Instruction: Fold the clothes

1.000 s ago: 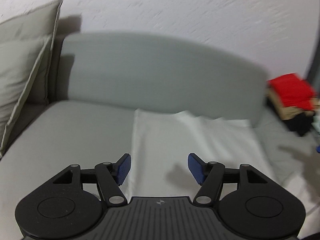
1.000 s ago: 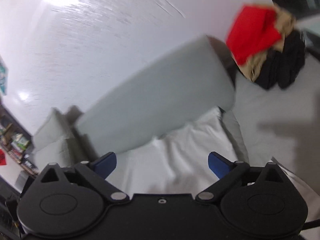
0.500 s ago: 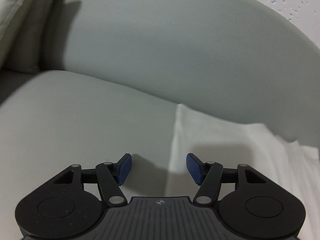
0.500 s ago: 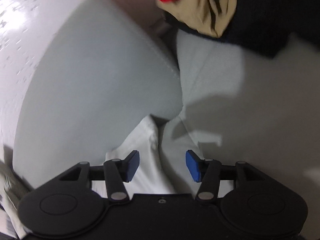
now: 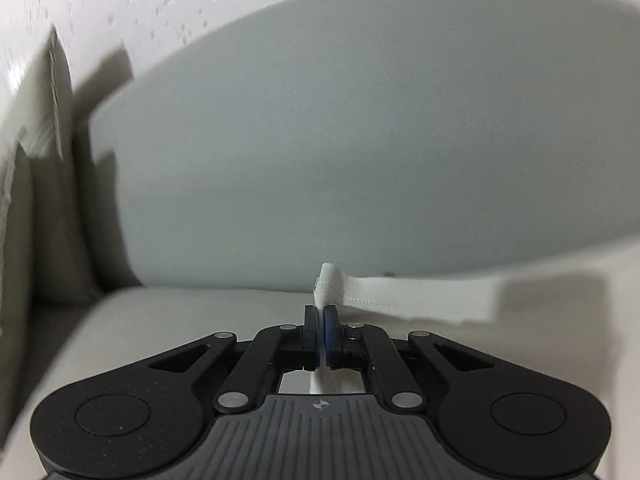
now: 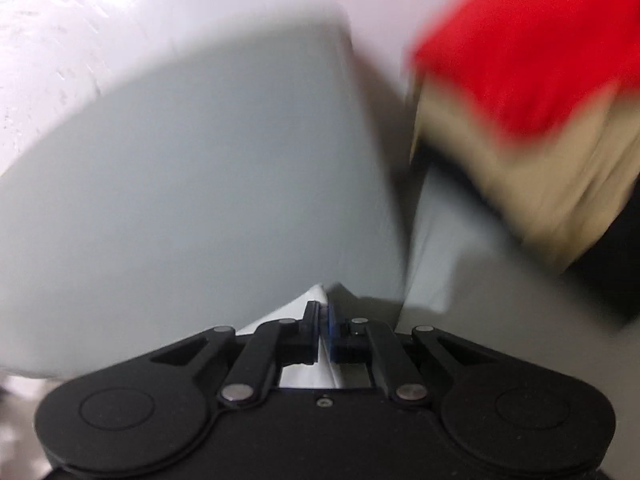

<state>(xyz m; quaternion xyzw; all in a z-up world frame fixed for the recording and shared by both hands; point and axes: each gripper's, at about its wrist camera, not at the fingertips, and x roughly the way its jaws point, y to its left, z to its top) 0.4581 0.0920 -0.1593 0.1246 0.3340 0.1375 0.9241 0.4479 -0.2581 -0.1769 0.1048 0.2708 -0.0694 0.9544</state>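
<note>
Left tongs (image 5: pixel 322 316) pinched fully together on the white garment (image 5: pixel 404 300); I see a stitched hem corner bunched just above the blue pads, and a band of cloth running off to the right, just above the sofa seat (image 5: pixel 192 316); more white shows through the gap behind the jaws. Right tongs (image 6: pixel 323 314) likewise clamped tight on the same white garment (image 6: pixel 308 296); a small peak of fabric pokes up between the pads, and cloth spreads down and left under the linkage. Grey sofa backrest (image 5: pixel 320 140) fills both views; beige cushion (image 5: pixel 48 200) at far left in the left view. Right view is motion-blurred; folded pile at upper right, red piece (image 6: pixel 520 52) on top, tan piece (image 6: pixel 520 184) under it, something dark at the right edge.
</note>
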